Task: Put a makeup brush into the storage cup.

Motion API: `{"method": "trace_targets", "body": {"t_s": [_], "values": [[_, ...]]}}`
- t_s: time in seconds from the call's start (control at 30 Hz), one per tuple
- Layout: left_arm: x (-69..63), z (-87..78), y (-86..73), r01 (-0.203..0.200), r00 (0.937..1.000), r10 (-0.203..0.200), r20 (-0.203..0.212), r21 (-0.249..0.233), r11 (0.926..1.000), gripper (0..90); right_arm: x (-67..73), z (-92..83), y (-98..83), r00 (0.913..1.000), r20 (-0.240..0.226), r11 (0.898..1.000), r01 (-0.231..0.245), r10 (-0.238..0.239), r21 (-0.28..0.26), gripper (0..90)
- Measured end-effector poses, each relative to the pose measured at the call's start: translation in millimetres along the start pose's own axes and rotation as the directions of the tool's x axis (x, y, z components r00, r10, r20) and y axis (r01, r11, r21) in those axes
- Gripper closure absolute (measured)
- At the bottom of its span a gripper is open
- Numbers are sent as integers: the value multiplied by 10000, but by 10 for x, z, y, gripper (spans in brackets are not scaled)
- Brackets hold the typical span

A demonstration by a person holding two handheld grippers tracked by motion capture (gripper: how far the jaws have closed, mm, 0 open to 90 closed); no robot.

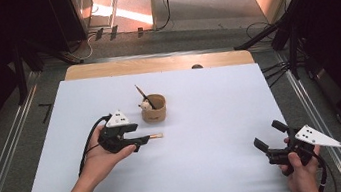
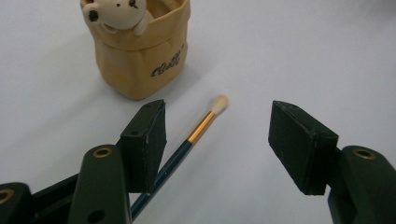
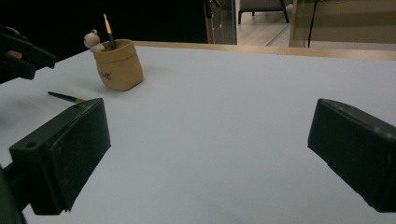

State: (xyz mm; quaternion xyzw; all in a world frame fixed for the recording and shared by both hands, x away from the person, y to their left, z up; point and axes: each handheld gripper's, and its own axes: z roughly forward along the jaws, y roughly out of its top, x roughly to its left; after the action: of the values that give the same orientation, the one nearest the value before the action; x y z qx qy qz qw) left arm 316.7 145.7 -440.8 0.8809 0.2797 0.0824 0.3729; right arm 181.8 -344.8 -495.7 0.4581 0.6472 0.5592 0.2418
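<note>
A thin brush (image 1: 156,136) with a dark handle, gold ferrule and pale tip lies flat on the white table sheet (image 1: 212,120). My left gripper (image 1: 138,135) hovers just over its handle end, jaws open. In the left gripper view the brush (image 2: 196,133) runs past the inside of the left jaw, pads apart from it. Just beyond stands a tan pouch-shaped holder (image 1: 154,109) with a small bear figure (image 2: 116,14) on its rim and a pencil (image 1: 143,96) leaning inside. My right gripper (image 1: 269,134) rests open and holds nothing near the front right edge.
The wooden table edge (image 1: 154,64) shows beyond the sheet. Dark stands and cables (image 1: 293,48) crowd the floor at the right and left. In the right gripper view, bare sheet stretches from the right gripper (image 3: 210,140) to the holder (image 3: 119,65) and brush (image 3: 65,97).
</note>
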Motion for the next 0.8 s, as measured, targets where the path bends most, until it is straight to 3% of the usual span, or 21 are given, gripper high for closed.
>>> {"method": "trace_targets", "body": {"t_s": [0.23,0.37,0.6,0.8], "values": [[131,-85,90,-573,9981,555,254,763,9954,344,7,8,-5,10000,-16,10000,-46,46,52,0],[150,-60,120,-1184,9926,1130,435,1534,9810,341,7,12,-5,10000,-11,10000,54,-54,56,0],[197,-7,149,-1564,9866,1434,774,2024,9667,346,7,12,-7,10000,-12,10000,54,-54,70,0],[224,40,215,-2136,9752,1896,1139,2613,9413,350,9,16,-8,10000,-23,10000,41,-41,75,0]]}}
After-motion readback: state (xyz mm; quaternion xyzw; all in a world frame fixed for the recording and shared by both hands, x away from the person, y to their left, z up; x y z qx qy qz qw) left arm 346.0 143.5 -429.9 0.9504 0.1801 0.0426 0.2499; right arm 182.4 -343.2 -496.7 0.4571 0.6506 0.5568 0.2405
